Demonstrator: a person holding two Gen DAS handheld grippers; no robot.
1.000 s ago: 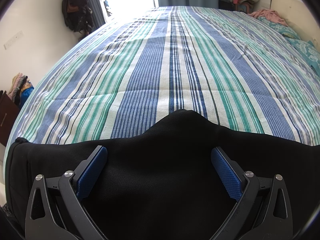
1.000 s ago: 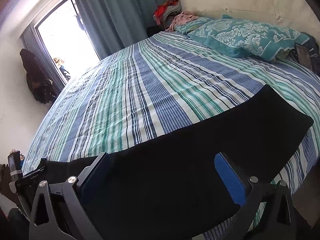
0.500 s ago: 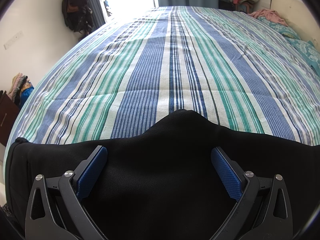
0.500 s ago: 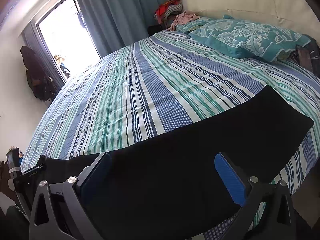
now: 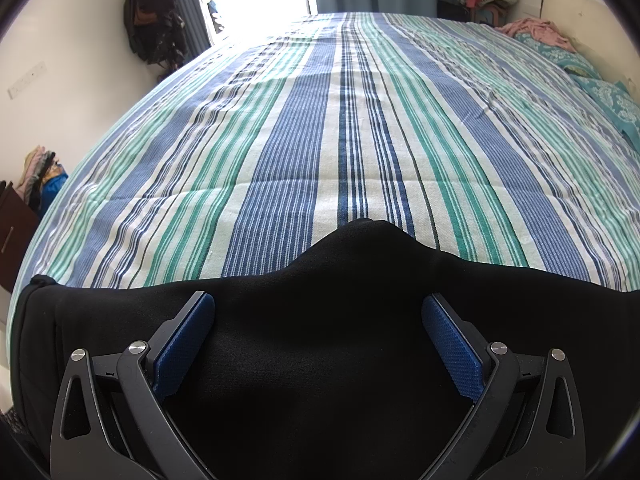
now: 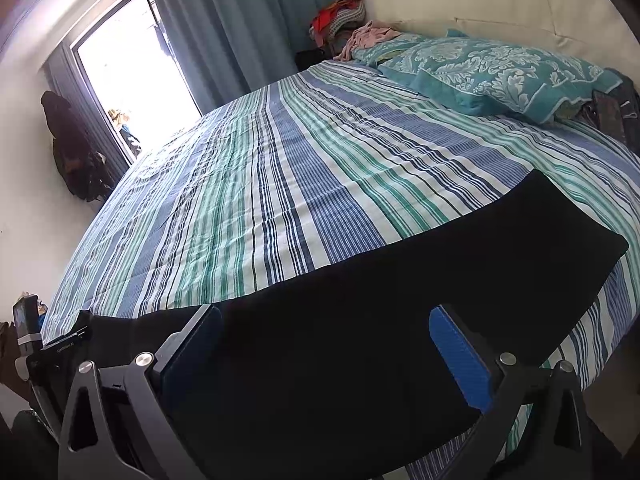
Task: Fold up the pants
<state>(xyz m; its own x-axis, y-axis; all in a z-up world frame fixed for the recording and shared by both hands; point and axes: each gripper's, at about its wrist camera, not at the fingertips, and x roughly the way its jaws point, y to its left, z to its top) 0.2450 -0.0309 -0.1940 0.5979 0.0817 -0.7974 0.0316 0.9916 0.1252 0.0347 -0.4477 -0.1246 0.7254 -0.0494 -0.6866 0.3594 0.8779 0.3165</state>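
Black pants (image 5: 320,320) lie flat along the near edge of a striped bed (image 5: 352,120), from about 9 o'clock to 3 o'clock. One leg end (image 6: 560,232) reaches toward the teal pillow (image 6: 492,72) at 2 o'clock. The left gripper (image 5: 319,340) hovers over the seat end, jaws wide, holding nothing. The right gripper (image 6: 326,344) hovers over the leg, also wide and empty. By the look of it the legs are already laid together; the crosswise folds are not yet done.
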